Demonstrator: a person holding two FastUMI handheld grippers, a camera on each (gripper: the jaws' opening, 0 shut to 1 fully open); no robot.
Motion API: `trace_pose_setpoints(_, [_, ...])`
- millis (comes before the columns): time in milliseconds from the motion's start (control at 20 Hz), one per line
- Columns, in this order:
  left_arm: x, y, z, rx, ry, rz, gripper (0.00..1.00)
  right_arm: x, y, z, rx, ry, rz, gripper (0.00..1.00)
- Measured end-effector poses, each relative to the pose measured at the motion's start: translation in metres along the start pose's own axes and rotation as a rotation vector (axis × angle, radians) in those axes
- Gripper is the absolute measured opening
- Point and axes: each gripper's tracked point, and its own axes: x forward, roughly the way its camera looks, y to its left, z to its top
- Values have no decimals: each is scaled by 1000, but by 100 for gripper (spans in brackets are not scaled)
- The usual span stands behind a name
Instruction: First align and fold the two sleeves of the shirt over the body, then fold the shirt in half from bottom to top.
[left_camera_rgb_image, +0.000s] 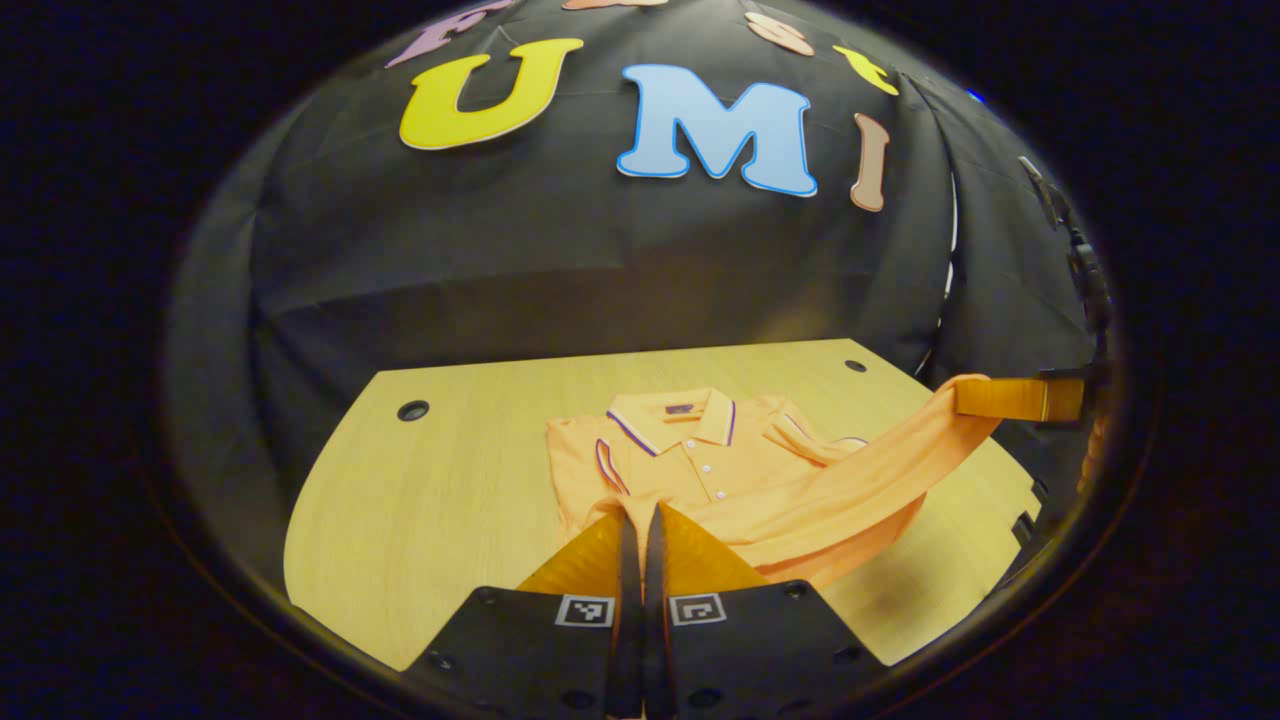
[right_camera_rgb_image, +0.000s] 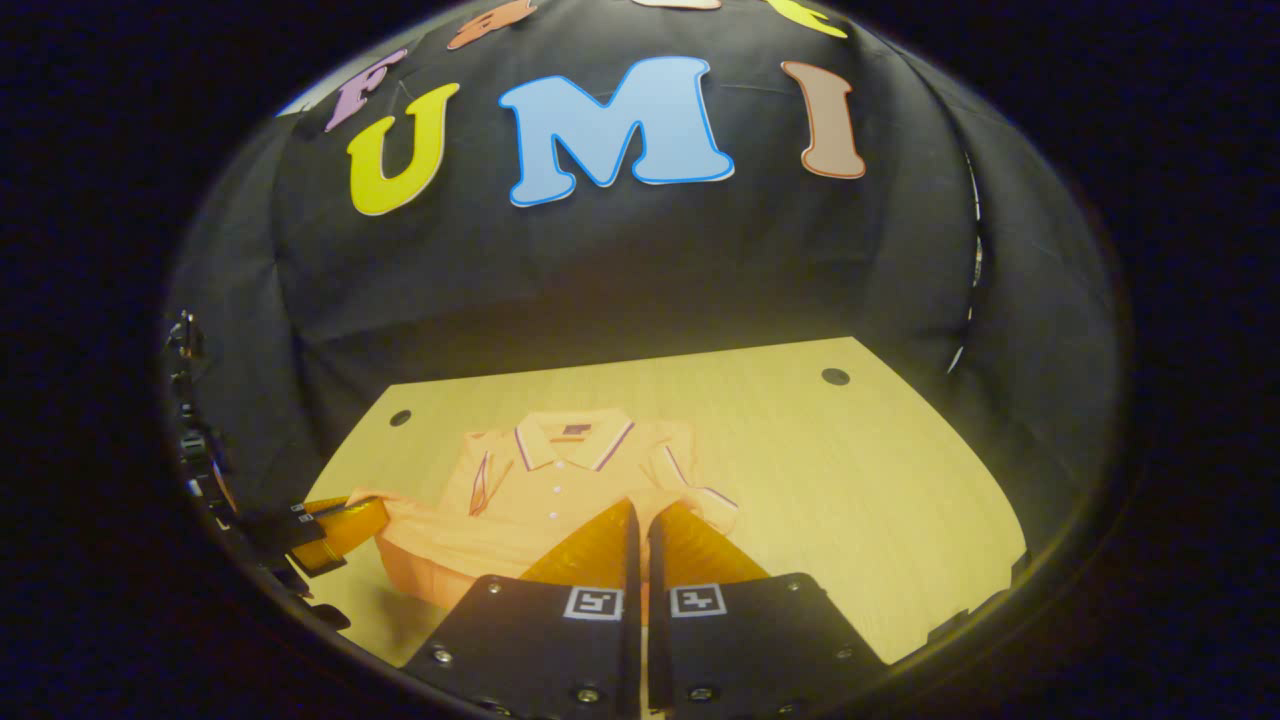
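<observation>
An orange polo shirt (left_camera_rgb_image: 700, 460) lies on the wooden table (left_camera_rgb_image: 440, 500), collar toward the back wall, both sleeves folded over its body. My left gripper (left_camera_rgb_image: 640, 512) is shut on one corner of the bottom hem, raised above the table. In the left gripper view the hem (left_camera_rgb_image: 850, 490) stretches as a lifted band to my right gripper (left_camera_rgb_image: 962, 396), shut on the other corner at the right. In the right gripper view my right gripper (right_camera_rgb_image: 640, 508) pinches the hem over the shirt (right_camera_rgb_image: 560, 480), and the left gripper (right_camera_rgb_image: 375, 515) holds the cloth at the far left.
Round cable holes (left_camera_rgb_image: 412, 410) (left_camera_rgb_image: 854, 365) sit near the table's back corners. The black cloth wall (left_camera_rgb_image: 600, 270) rises right behind the table. Bare wood (right_camera_rgb_image: 850, 480) spreads to the shirt's right in the right gripper view. A dark stand (left_camera_rgb_image: 1085, 270) shows at the right edge.
</observation>
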Motion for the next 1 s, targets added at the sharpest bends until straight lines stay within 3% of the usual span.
trace_pose_setpoints(300, [51,16,36,-24,-34,-14,5,47,7,28,-22,-8,-37,3])
trace_pose_setpoints(700, [112,43,65,-37,-64,29,6,111,9,44,-48,12,-29,3])
trace_pose_setpoints(1000, [155,50,80,43,-91,38,6,160,0,55,-47,22,-34,3])
